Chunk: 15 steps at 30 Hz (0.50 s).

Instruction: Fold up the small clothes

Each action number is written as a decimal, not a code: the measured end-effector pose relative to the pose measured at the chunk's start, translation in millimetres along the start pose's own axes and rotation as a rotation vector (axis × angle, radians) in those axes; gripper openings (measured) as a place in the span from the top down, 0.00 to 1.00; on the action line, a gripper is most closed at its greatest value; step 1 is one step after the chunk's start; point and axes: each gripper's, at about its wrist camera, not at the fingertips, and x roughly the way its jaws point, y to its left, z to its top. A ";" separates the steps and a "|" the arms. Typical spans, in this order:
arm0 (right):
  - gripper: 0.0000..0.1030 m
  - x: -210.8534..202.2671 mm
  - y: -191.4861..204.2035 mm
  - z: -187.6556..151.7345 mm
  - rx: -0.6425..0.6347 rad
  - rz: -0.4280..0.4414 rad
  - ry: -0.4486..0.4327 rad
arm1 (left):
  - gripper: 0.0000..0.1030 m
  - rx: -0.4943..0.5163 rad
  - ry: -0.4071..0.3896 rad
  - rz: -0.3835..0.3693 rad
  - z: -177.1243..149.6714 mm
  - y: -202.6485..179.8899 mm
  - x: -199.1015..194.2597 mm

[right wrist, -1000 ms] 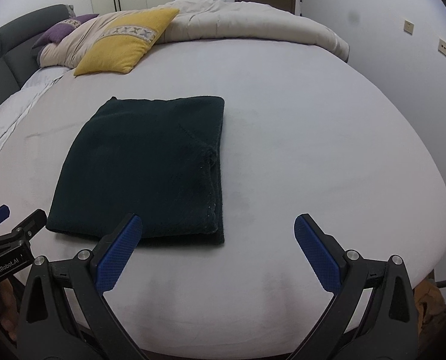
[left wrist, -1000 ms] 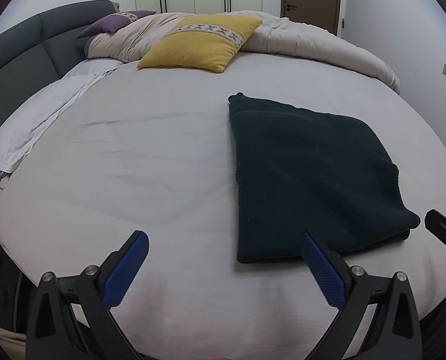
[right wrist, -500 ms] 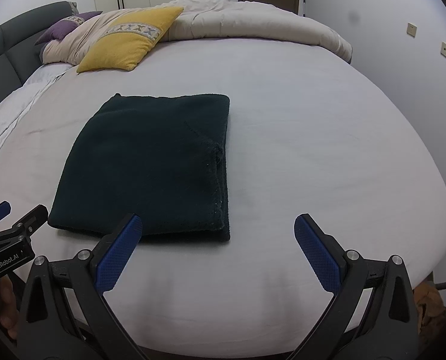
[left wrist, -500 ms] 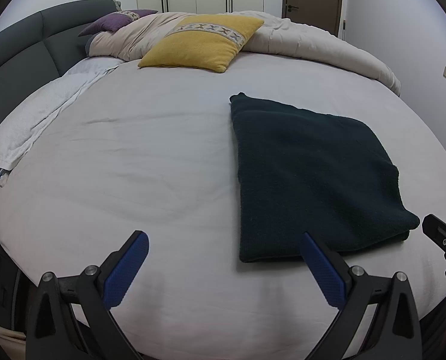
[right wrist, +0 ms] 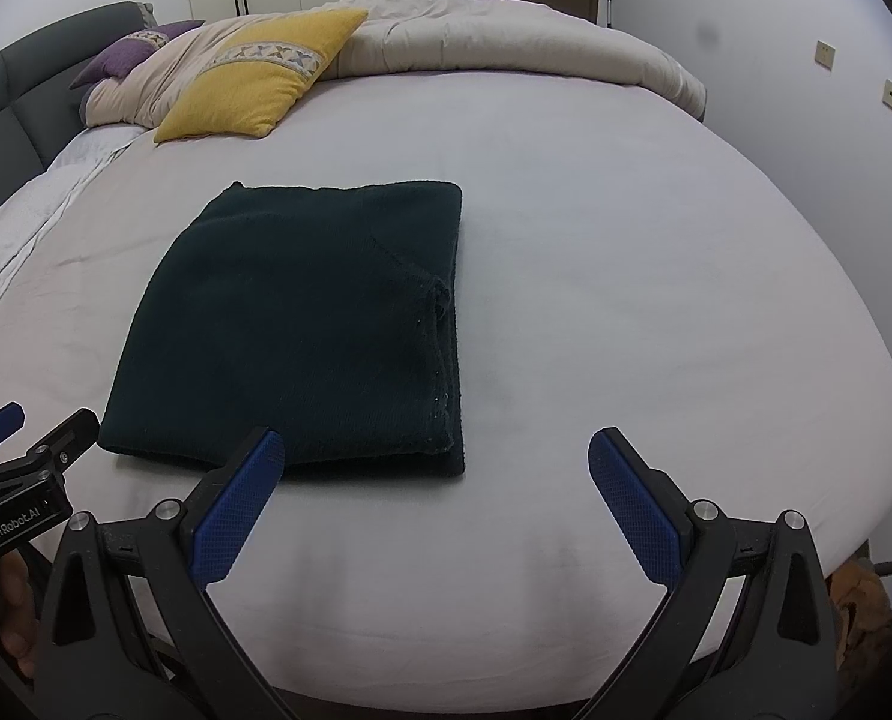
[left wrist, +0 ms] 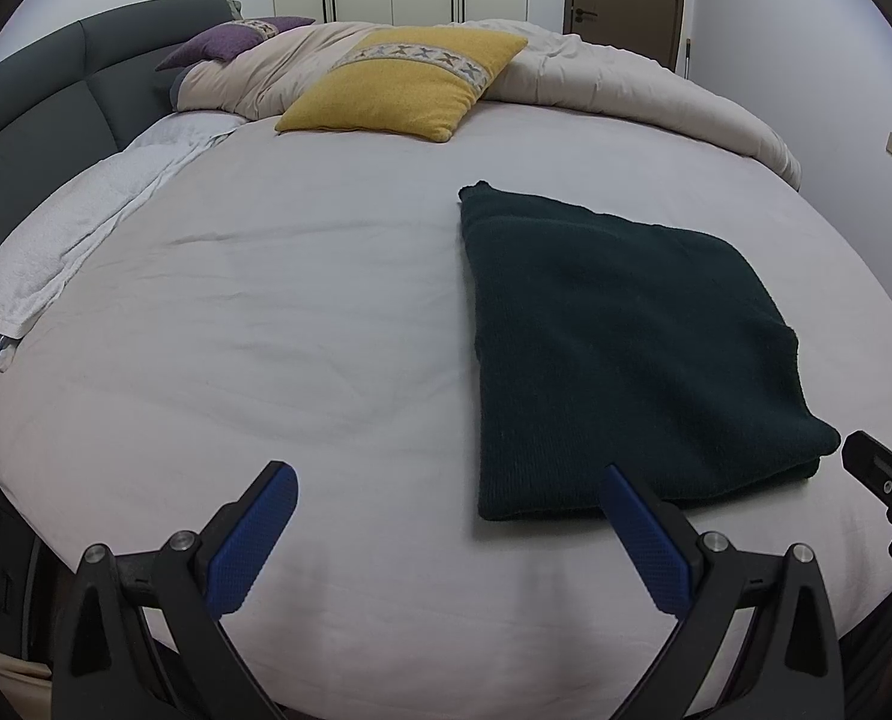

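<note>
A: Left wrist view?
B: The left gripper (left wrist: 446, 534) is spread wide, holding nothing, above the bed (left wrist: 266, 360). The sweater (left wrist: 620, 354), dark green, lies folded flat to its right.

A: Right wrist view?
B: The right gripper (right wrist: 434, 504) gapes wide, empty. The sweater (right wrist: 302, 324) lies ahead-left, layered edges along its right side.

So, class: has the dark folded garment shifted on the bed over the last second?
No. The dark folded garment keeps the same spot and outline relative to the yellow pillow; only the cameras drift slightly.
</note>
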 end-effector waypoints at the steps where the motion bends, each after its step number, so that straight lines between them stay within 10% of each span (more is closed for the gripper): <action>1: 0.00 0.4 -0.2 -0.1 0.000 0.000 0.001 | 0.00 0.000 0.000 0.000 -0.1 -0.1 -0.1; 15: 0.00 5.3 -5.9 0.6 0.000 0.013 0.013 | 0.00 0.000 0.001 -0.001 -1.7 -0.7 0.3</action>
